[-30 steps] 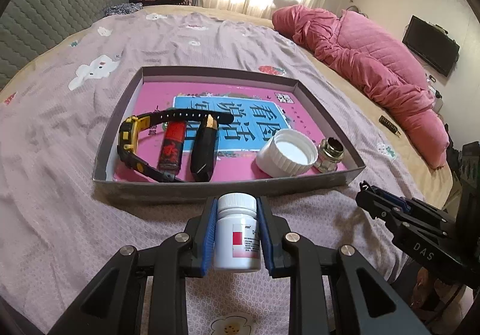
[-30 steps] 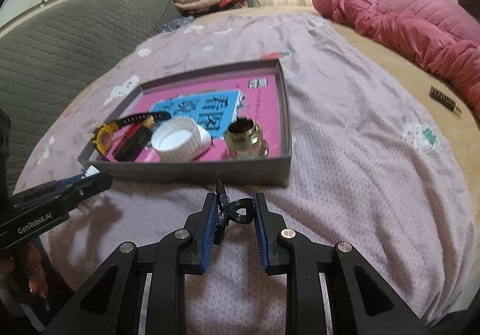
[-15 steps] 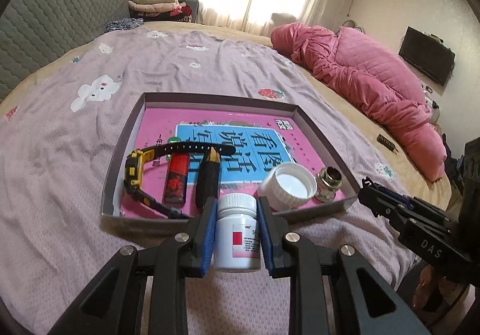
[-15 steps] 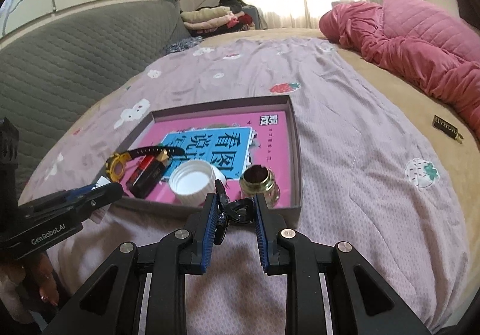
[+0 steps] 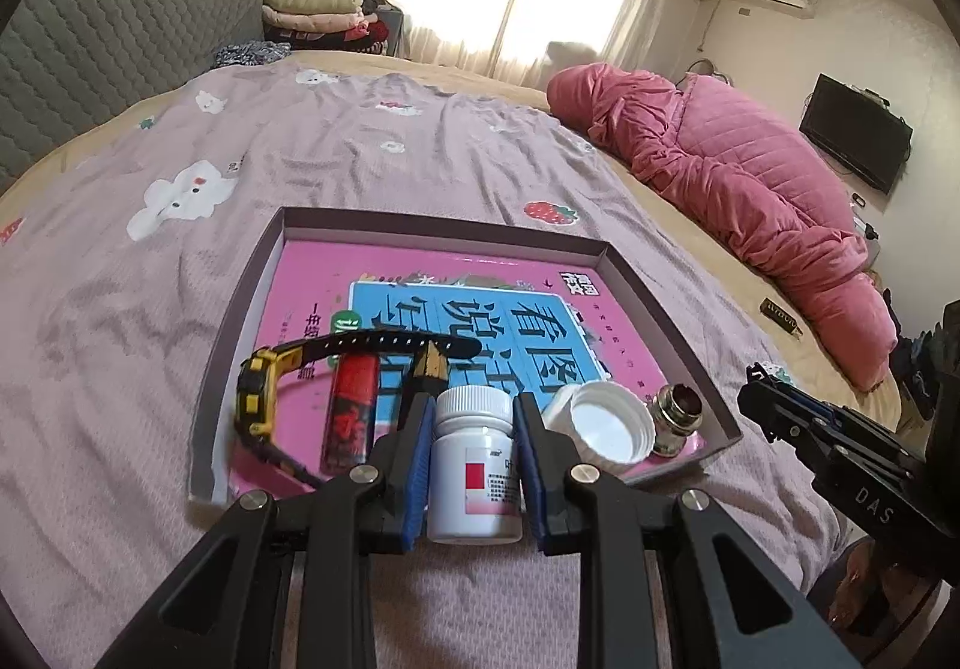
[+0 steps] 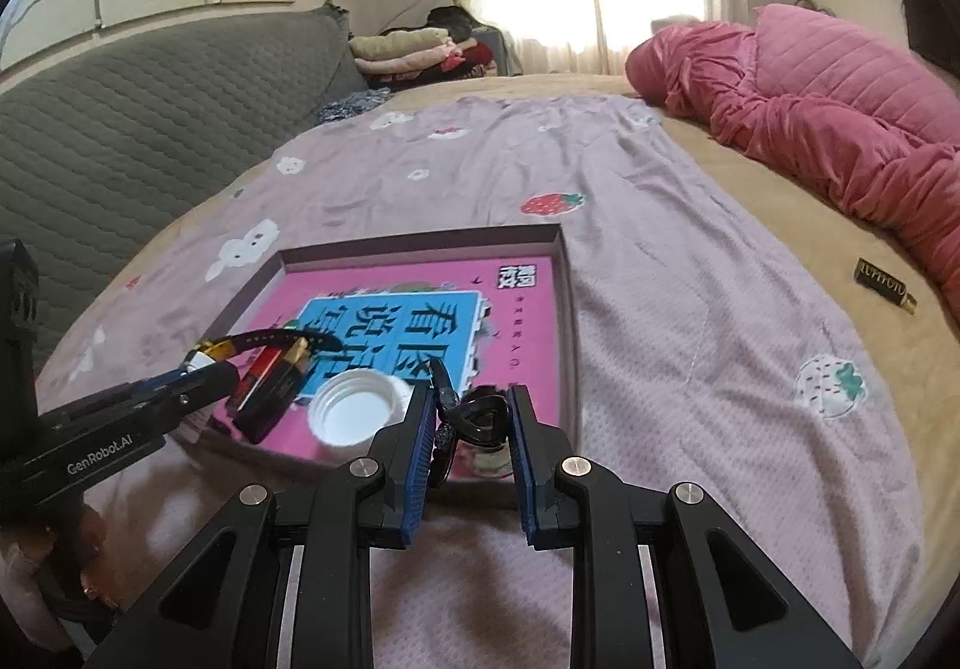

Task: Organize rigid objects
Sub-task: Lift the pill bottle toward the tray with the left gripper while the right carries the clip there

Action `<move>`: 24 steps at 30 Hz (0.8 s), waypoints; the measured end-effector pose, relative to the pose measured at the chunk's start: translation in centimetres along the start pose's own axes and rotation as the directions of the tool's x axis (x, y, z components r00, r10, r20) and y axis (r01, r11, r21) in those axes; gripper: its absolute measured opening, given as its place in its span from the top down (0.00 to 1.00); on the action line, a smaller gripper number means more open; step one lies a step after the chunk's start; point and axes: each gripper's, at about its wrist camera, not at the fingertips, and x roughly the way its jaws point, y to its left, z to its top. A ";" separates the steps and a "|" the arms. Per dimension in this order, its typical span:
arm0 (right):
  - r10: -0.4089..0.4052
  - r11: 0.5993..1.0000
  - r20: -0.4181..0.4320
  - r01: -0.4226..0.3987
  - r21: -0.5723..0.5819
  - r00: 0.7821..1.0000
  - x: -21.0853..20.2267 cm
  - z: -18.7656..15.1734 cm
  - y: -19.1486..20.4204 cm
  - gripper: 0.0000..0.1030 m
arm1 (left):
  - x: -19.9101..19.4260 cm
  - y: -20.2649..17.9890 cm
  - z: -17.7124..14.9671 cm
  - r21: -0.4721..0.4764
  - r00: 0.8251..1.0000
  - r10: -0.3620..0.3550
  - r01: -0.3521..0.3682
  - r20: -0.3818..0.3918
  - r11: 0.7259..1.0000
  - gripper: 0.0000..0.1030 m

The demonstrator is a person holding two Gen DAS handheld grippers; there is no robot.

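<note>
Gripping an upright white pill bottle (image 5: 474, 468) between its blue fingers (image 5: 417, 465), the left gripper (image 5: 473, 465) hangs at the near edge of the shallow tray (image 5: 240, 303) on the bed (image 5: 150, 273). Clamped in the right gripper (image 6: 470, 432) is a black clip (image 6: 477, 417), above the tray's near right corner. Inside lie a watch (image 5: 264, 387), a red lighter (image 5: 351, 417), a white cap (image 5: 606, 423) and a metal fitting (image 5: 675, 420).
</note>
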 end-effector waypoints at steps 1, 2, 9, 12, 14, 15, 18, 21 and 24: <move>-0.004 1.000 0.000 0.004 0.001 1.000 0.1 0.1 -0.2 0.76 | 0.1 -0.1 0.0 0.005 1.000 0.001 -0.001 0.001 1.000 0.74; -0.009 1.000 -0.001 0.009 0.004 1.000 0.2 0.2 -0.4 0.76 | 0.4 -0.2 0.1 0.011 1.000 0.000 0.000 0.001 1.000 0.74; -0.056 0.998 0.005 0.056 -0.002 0.998 1.1 0.8 -1.4 0.76 | 1.3 -0.7 0.4 0.040 1.000 -0.005 0.005 0.001 0.999 0.74; -0.067 0.998 -0.001 0.067 -0.003 0.998 1.5 0.8 -1.5 0.76 | 1.5 -0.7 0.5 0.044 1.000 -0.006 0.006 0.000 0.999 0.74; -0.071 0.997 -0.002 0.071 -0.004 0.997 1.7 0.9 -1.5 0.76 | 1.6 -0.7 0.5 0.048 1.000 -0.002 0.002 0.001 0.999 0.74; -0.073 0.997 -0.003 0.073 -0.006 0.997 1.8 0.9 -1.5 0.76 | 1.6 -0.7 0.5 0.047 1.000 -0.002 0.002 0.000 0.999 0.74; -0.083 0.996 -0.006 0.083 -0.007 0.996 2.0 0.9 -1.7 0.76 | 1.8 -0.8 0.5 0.048 1.000 0.000 0.000 -0.003 0.999 0.74; -0.089 0.996 -0.017 0.089 0.002 0.996 2.3 0.8 -2.1 0.76 | 2.1 -0.9 0.5 0.055 1.000 0.002 -0.001 -0.009 0.999 0.74; -0.094 0.995 -0.028 0.094 0.010 0.995 2.6 0.6 -2.4 0.76 | 2.5 -1.1 0.3 0.059 1.000 0.004 -0.003 -0.019 0.998 0.74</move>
